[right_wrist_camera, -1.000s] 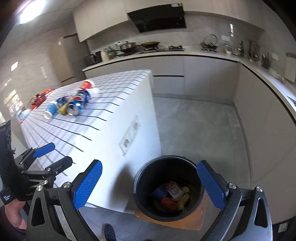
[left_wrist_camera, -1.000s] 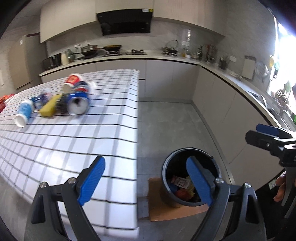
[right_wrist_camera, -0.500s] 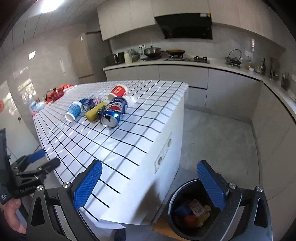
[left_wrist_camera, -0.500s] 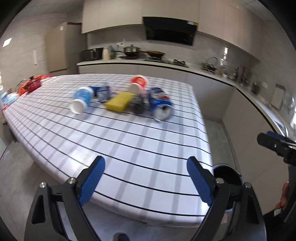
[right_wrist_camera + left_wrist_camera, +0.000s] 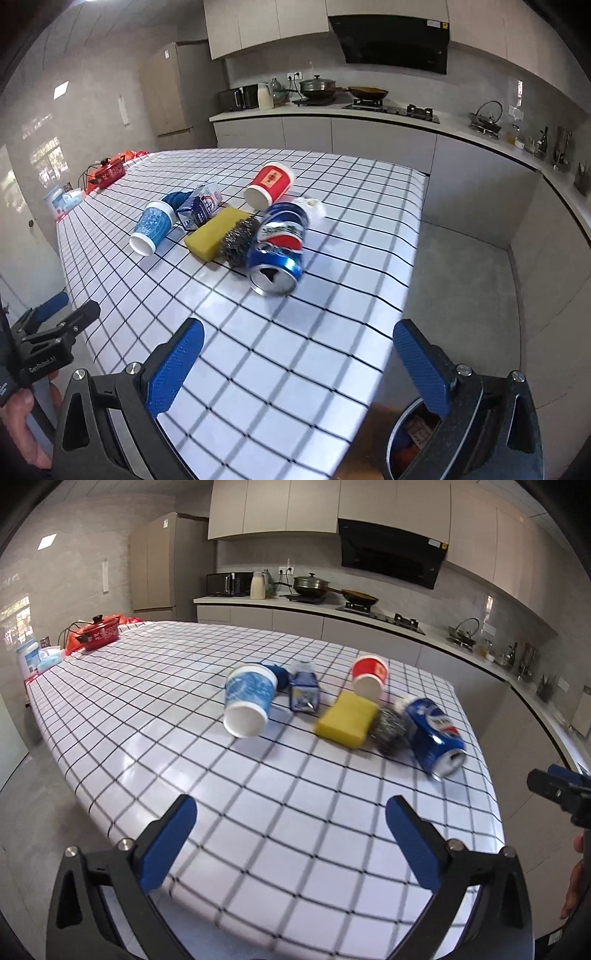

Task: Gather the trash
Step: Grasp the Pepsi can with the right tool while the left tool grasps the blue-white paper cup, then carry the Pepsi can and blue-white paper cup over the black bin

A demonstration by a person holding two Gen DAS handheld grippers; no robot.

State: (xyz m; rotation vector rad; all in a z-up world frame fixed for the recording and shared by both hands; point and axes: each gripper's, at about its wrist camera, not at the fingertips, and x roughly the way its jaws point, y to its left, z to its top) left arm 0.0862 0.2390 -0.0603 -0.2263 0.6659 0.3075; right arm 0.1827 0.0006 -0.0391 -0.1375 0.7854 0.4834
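Note:
A cluster of trash lies on the checked table (image 5: 207,760): a blue paper cup (image 5: 248,699) on its side, a small blue carton (image 5: 303,694), a red paper cup (image 5: 367,679), a yellow sponge (image 5: 347,720), a steel scourer (image 5: 390,728) and a crushed blue can (image 5: 436,734). The can (image 5: 277,248) lies nearest in the right wrist view, beside the scourer (image 5: 238,236) and sponge (image 5: 214,232). My left gripper (image 5: 291,843) hangs over the table's near edge, its jaws opening with nothing between them. My right gripper (image 5: 299,369) is open and empty. The black bin (image 5: 413,435) shows behind its right finger.
A red pot (image 5: 99,632) and boxes sit at the table's far left end. Kitchen counters with a hob, pans and a kettle run along the back and right walls. Grey floor (image 5: 461,295) lies between table and counters. A hand (image 5: 22,417) holds the left gripper.
Both views have swung from the bin on the floor up to the table with the trash. The bin has dropped to the right wrist view's lower corner. The left jaws stand slightly wider.

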